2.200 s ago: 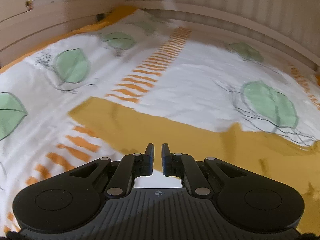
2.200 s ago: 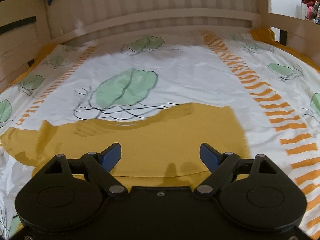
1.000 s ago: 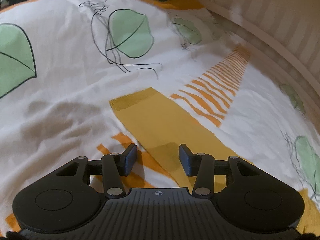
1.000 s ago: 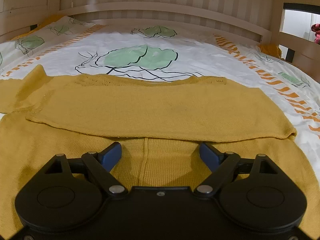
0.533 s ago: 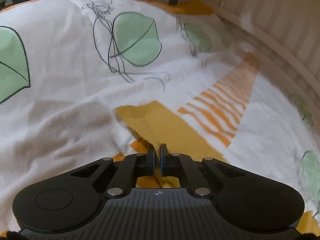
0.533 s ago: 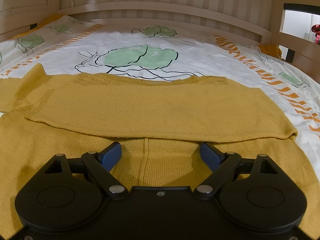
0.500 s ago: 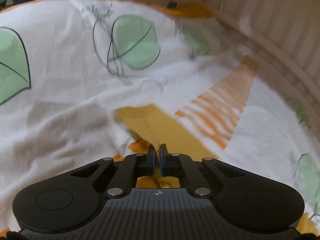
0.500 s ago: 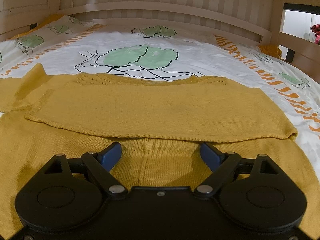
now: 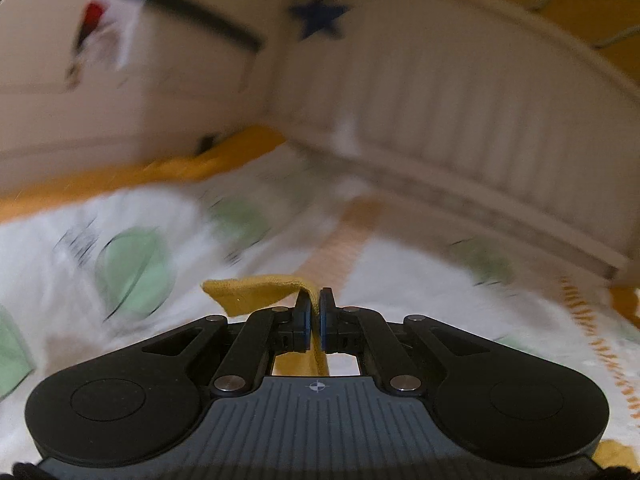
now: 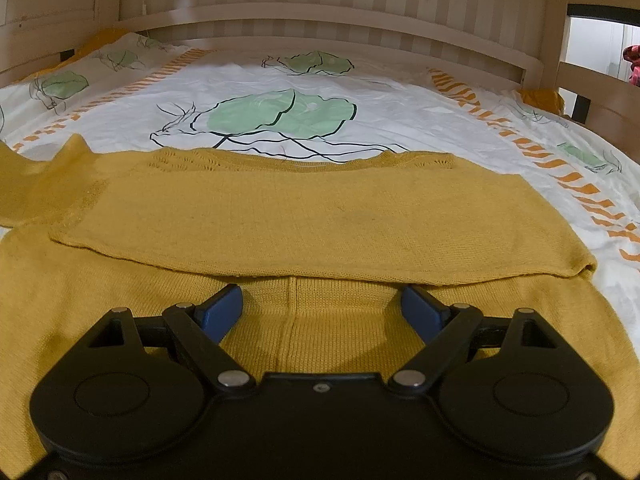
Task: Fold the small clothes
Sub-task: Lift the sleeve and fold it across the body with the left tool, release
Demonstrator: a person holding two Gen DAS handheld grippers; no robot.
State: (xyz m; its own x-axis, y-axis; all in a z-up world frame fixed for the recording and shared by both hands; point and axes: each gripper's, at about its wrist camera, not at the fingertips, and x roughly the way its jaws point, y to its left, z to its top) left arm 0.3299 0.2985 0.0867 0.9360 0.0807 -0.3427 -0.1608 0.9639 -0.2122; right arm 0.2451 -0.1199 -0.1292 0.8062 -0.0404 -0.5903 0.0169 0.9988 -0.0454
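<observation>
A bed with pale wooden slatted rails (image 10: pixel 328 16) fills both views. It is covered by a white sheet (image 10: pixel 400 116) printed with green leaves and orange dashed stripes. A dark blue star (image 9: pixel 318 18) is seen on the rail in the blurred left wrist view.

A mustard-yellow knitted sweater (image 10: pixel 304 216) is laid flat across the sheet, seen in the right wrist view. One flap is folded over the body, its hem running crosswise just ahead of the fingers. A centre seam is visible on the lower layer.

The right gripper (image 10: pixel 322 312) is held low over the sweater's lower layer with its blue-padded jaws spread wide. Nothing is gripped; only knit is seen between the pads, whether touched cannot be told.

The left gripper (image 9: pixel 315 316) is closed tight on a strip of the yellow fabric, which is pinched between the pads. The sleeve end (image 9: pixel 252 292) is draped over to the left of the fingers, clear of the sheet.
</observation>
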